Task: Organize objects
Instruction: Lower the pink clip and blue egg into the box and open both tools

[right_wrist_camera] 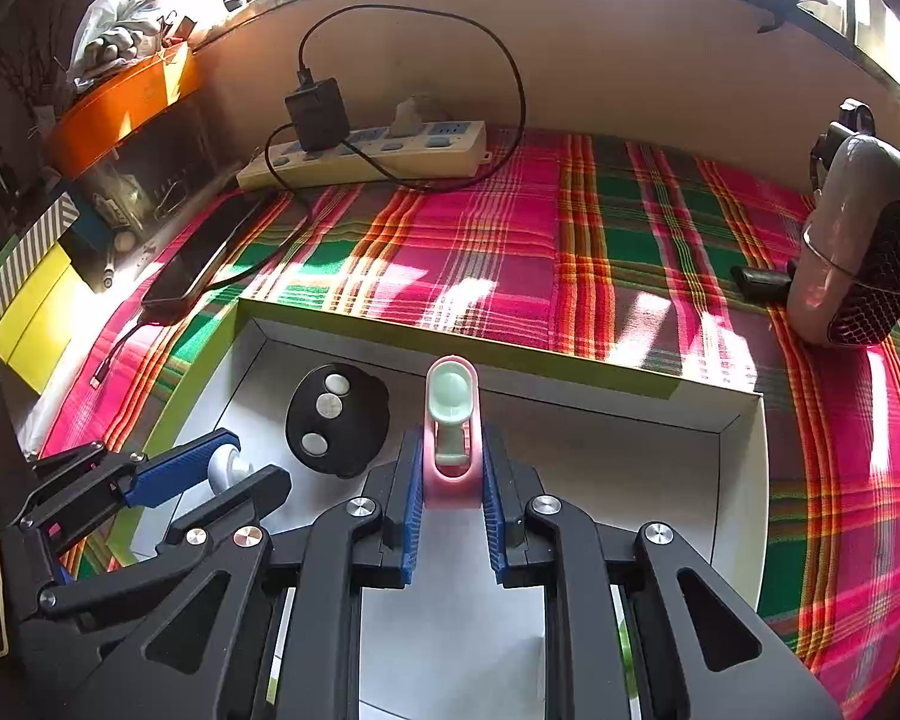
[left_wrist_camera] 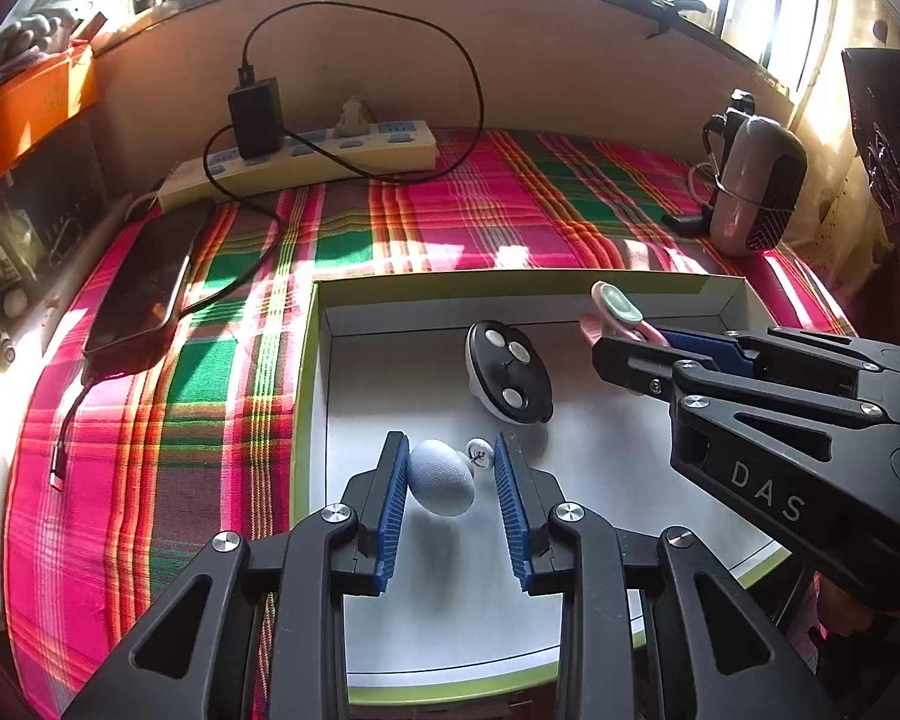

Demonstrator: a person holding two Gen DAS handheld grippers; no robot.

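Right hand-held gripper is pinching a pink and mint clip-like piece between its blue pads, holding it above the white box near the box's twelve o'clock wall. Raised letters "DAS" are showing on this gripper's black body in the left wrist view.

Left hand-held gripper is hanging over the box floor at the seven o'clock side with its jaws partly spread; a pale grey egg-shaped object is sitting against the left pad, the right pad standing apart from it. A small white knob is lying just beyond.

A black disc with three silver dots is resting toward eleven o'clock in the box. The box is sitting on a plaid cloth; a power strip is lying at twelve o'clock.
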